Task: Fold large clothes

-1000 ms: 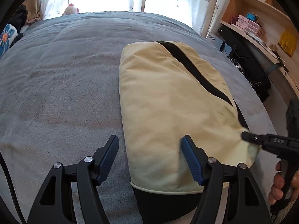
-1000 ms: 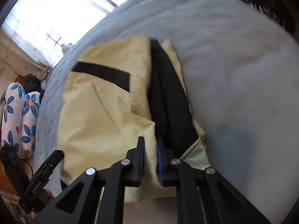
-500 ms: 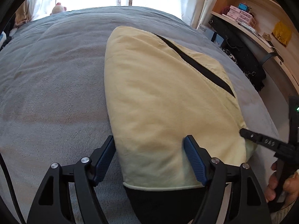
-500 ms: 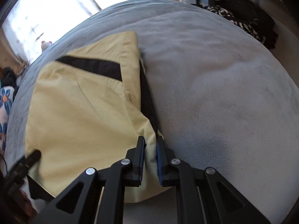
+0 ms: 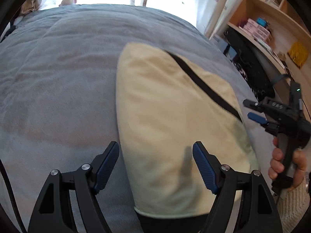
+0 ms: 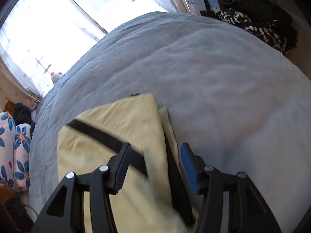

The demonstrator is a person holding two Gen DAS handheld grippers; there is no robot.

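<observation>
The right claw point(image 6: 153, 167) stands with its blue-padded jaws apart and nothing pinched between them; they have just been opening, and the edge of the pale yellow garment with black trim point(image 6: 108, 149) lies below the gap, loose from the pads. In the left wrist view the same right claw point(image 5: 252, 110) hangs in the air off the garment's right edge, held by the person's hand point(image 5: 285, 163) in a cream knitted sleeve point(image 5: 293, 202).

The left claw point(image 5: 155, 163) is spread wide and holds nothing. Its two fingers straddle the near end of the pale yellow garment with black trim point(image 5: 171, 120), one over the grey bedspread just beside the cloth's left edge, the other over the cloth itself; whether either pad touches fabric I cannot tell.

The garment lies on the grey fleece bedspread point(image 5: 58, 77) as a narrow, thick bundle running away from both claws, with a black diagonal stripe across its top layer and a black layer showing along its right side and at its near end. Judging by that layered shape, the lengthwise folds look done and the last flap looks freshly laid down. What probably remains is folding the long bundle across its length and tidying the edges.
</observation>
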